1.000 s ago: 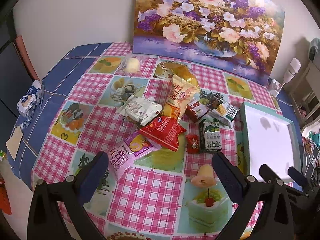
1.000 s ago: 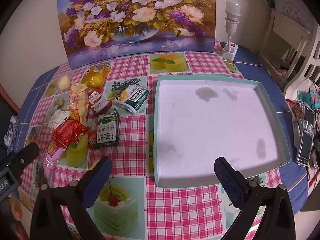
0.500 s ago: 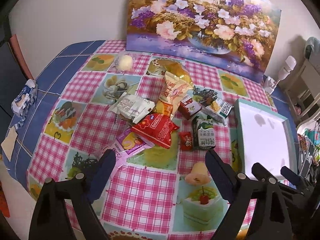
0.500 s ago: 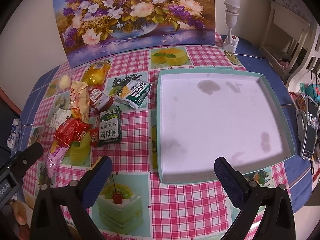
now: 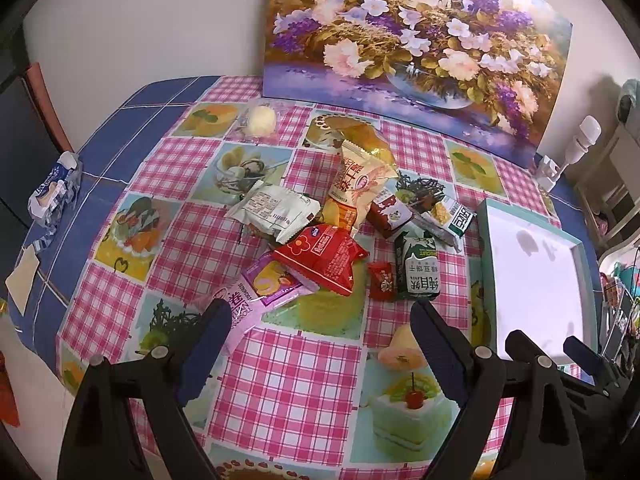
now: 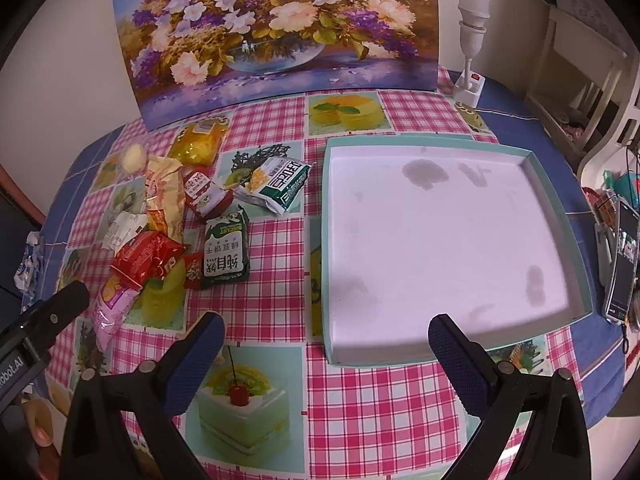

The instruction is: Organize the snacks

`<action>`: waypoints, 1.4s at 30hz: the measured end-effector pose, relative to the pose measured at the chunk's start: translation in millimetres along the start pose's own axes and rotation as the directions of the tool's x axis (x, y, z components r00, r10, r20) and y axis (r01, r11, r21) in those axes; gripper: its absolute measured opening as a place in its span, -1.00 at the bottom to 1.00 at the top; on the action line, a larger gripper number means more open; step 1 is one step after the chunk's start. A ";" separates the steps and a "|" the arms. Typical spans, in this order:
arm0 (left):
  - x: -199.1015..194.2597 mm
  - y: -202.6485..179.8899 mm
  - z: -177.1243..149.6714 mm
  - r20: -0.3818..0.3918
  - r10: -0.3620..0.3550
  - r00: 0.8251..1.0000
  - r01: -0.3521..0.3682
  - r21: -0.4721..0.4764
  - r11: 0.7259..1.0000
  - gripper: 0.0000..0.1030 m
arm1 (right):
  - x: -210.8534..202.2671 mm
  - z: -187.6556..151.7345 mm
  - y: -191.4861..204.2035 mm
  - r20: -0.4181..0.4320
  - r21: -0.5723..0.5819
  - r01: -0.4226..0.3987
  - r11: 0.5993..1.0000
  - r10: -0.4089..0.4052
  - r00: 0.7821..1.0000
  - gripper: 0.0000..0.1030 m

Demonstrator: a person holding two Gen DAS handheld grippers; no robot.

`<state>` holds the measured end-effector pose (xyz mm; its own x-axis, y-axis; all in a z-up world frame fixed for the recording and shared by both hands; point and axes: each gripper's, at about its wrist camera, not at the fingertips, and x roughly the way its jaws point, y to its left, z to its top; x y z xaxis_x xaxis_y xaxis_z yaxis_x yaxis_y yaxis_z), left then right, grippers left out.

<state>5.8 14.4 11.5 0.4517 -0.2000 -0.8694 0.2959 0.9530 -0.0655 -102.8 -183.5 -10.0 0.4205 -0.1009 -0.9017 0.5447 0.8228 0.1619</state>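
Note:
A heap of snack packets lies mid-table: a red packet (image 5: 324, 256), a pink one (image 5: 256, 292), a green-and-white biscuit packet (image 5: 418, 270), a white packet (image 5: 276, 210), a tall yellow bag (image 5: 356, 184). An empty teal-rimmed white tray (image 5: 486, 280) sits to the right; it also shows in the right wrist view (image 6: 326, 240). My left gripper (image 5: 320, 336) is open above the table just in front of the heap. My right gripper (image 6: 326, 340) is open over the tray's near-left corner. The biscuit packet (image 6: 224, 250) and red packet (image 6: 146, 256) lie to its left.
A flower painting (image 5: 416, 40) leans on the wall behind the table. A white lamp (image 6: 472, 40) stands at the back right. A crumpled blue-white wrapper (image 5: 54, 190) lies at the table's left edge. A phone (image 6: 622, 260) lies right of the tray. Checked cloth (image 5: 288, 376) covers the table.
Both grippers have moved forward and a little lower toward the table, so heap and tray look larger. Both stay open. No snack has moved.

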 end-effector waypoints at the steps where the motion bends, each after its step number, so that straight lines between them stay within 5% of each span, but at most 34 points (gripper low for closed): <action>1: 0.6 0.2 -0.1 -0.003 0.002 1.000 -0.002 0.000 1.000 0.78 | 0.1 -0.1 0.5 0.000 -0.001 -0.001 1.000 0.001 1.000 1.00; 12: 8.7 23.1 0.7 -0.025 0.010 1.000 -0.012 -0.066 0.998 0.78 | 5.2 -1.8 10.9 -0.015 -0.008 -0.025 1.000 0.025 1.000 1.00; 18: 19.9 59.3 -2.3 -0.063 0.013 0.998 -0.025 -0.189 0.982 0.78 | 22.7 -8.2 43.3 -0.087 -0.042 -0.117 0.992 0.114 0.990 1.00; 25: 41.1 70.3 0.2 -0.123 -0.008 0.992 -0.020 -0.225 0.974 0.78 | 39.3 -18.4 77.4 -0.131 -0.110 -0.110 0.988 0.095 0.987 1.00; 35: 97.8 74.9 6.8 -0.233 -0.025 0.972 -0.026 -0.215 0.976 0.78 | 57.6 -25.2 92.8 -0.183 -0.129 -0.122 0.984 0.098 0.978 0.97; 42: 109.4 55.9 12.4 -0.240 0.054 0.969 -0.056 -0.001 0.998 0.78 | 67.0 -25.9 98.7 -0.221 -0.135 -0.125 0.983 0.093 0.971 0.97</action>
<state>82.2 42.9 -81.2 0.2521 -0.0882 -0.9637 0.2694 0.9629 -0.0177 -39.7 -94.6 -64.9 0.2983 0.1026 -0.9489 0.3851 0.8967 0.2180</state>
